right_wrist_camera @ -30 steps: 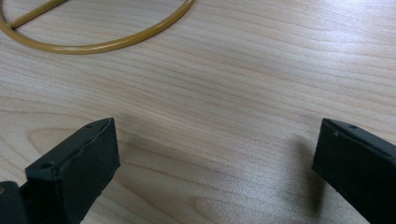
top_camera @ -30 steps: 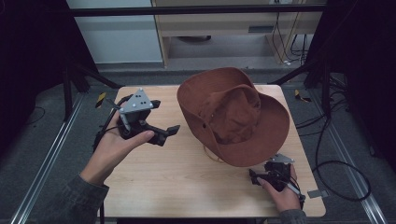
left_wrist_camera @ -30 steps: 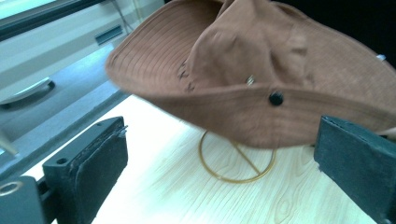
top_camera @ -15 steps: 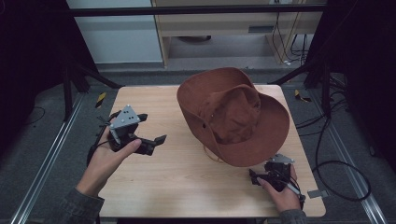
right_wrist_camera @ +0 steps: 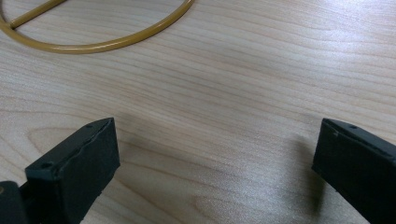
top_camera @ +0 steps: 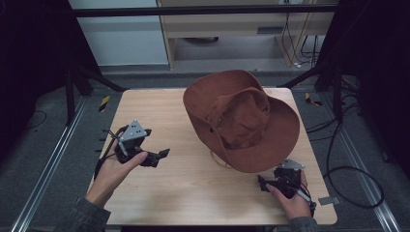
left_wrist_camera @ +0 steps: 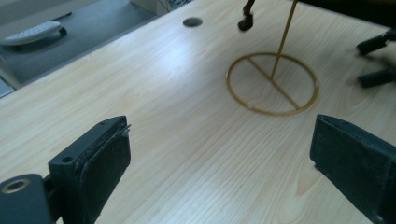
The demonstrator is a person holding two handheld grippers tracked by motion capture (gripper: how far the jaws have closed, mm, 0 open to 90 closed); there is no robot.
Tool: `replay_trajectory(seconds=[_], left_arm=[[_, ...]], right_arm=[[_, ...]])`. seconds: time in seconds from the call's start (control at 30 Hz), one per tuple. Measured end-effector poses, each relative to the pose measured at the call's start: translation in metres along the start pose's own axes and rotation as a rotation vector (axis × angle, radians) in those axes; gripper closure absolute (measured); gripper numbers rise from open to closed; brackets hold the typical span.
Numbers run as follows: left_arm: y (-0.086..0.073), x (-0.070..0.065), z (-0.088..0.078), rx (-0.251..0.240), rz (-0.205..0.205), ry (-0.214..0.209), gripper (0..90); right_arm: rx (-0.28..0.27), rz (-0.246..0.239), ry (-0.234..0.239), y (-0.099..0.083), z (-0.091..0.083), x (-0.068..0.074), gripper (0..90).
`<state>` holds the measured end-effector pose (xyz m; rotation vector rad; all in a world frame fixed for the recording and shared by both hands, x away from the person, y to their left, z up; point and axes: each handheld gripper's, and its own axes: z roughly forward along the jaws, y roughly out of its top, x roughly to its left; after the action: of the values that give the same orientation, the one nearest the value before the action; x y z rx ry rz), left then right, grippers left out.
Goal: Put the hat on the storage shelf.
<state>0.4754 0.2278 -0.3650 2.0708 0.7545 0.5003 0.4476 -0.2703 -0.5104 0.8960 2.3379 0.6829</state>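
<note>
A brown hat sits on a wire stand near the table's far right corner; left gripper and right gripper both spread, empty.

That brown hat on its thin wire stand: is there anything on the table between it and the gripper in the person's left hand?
Nothing visible. Bare wood lies between the left gripper, its jaws open, and the hat. The stand has its ring base flat on the table.

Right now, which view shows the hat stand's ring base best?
The left gripper view: the whole brass ring base with its crossbar and upright rod. The right gripper view catches an arc of it; in the high view the hat covers most of it.
</note>
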Motion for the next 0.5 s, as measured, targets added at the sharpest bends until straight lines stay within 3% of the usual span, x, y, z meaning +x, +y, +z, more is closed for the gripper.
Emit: replay_trajectory(seconds=[0.27,0.5], left_arm=[[-0.029,0.015,0.012,0.028,-0.029,0.034,4.7],[-0.056,0.018,0.019,0.07,-0.042,0.045,4.1]], right_arm=[[0.0,0.0,0.0,0.0,0.0,0.0,0.5],[0.0,-0.001,0.0,0.0,0.0,0.0,0.5]])
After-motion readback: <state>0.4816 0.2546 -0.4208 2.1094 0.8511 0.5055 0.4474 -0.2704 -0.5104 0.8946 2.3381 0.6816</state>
